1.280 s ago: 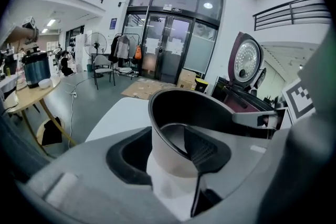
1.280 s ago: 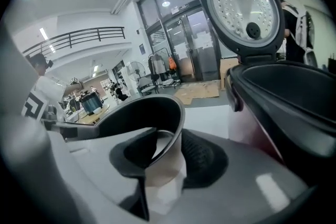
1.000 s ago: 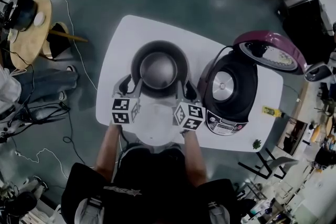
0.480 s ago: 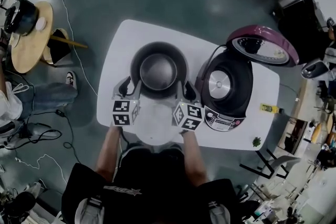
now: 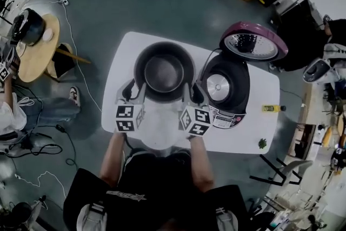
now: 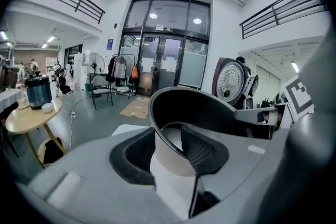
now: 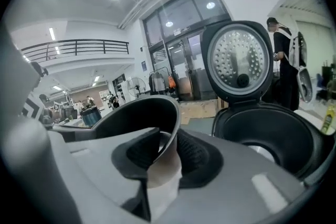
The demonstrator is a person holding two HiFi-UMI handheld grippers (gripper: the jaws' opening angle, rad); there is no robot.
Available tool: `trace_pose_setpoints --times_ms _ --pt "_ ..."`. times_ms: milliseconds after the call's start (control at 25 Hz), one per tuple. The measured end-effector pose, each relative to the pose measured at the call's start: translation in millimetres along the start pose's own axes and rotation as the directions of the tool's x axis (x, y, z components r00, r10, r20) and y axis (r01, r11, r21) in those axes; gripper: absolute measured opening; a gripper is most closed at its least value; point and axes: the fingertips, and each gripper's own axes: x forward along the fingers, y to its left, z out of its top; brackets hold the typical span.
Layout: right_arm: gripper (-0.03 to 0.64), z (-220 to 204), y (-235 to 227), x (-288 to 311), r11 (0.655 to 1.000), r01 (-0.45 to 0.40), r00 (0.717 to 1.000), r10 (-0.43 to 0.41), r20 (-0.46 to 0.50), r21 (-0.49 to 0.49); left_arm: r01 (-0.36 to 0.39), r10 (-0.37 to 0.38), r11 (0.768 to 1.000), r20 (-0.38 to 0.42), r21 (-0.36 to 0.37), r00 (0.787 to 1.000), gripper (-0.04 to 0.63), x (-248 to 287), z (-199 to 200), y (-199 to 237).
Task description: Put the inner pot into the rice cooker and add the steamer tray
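While both forearms (image 5: pixel 112 155) reach forward side by side, the left tool (image 5: pixel 130 92) clamps the inner pot's (image 5: pixel 164 72) left rim, and the right tool (image 5: pixel 193 93), its jaws having just been closing, pinches the right rim. The pot, bare metal inside, hangs over the white desk (image 5: pixel 120 62) beside the rice cooker (image 5: pixel 223 89), whose lid (image 5: pixel 251 43) stands open above a bare well.

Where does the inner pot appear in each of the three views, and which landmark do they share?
Head view: inner pot at the centre, left of the rice cooker.
Left gripper view: inner pot just right of centre, low.
Right gripper view: inner pot left of centre, low.
Shared landmark: the cooker's open lid, right of the pot in all three views.
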Motion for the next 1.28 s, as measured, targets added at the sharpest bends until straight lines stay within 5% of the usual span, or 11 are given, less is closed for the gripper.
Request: trace_pose_setpoints --times_ms 680,1280 --pt "0.106 90 -65 -97 0.996 0.085 0.973 -0.08 0.216 -0.015 0.097 -0.115 0.99 0.174 0.107 0.978 0.166 -26 85 -110" --pt "0.104 111 -171 -170 0.974 0.224 0.935 -0.221 0.279 0.021 0.225 -0.255 0.959 0.187 0.171 0.949 0.166 -3 103 -236"
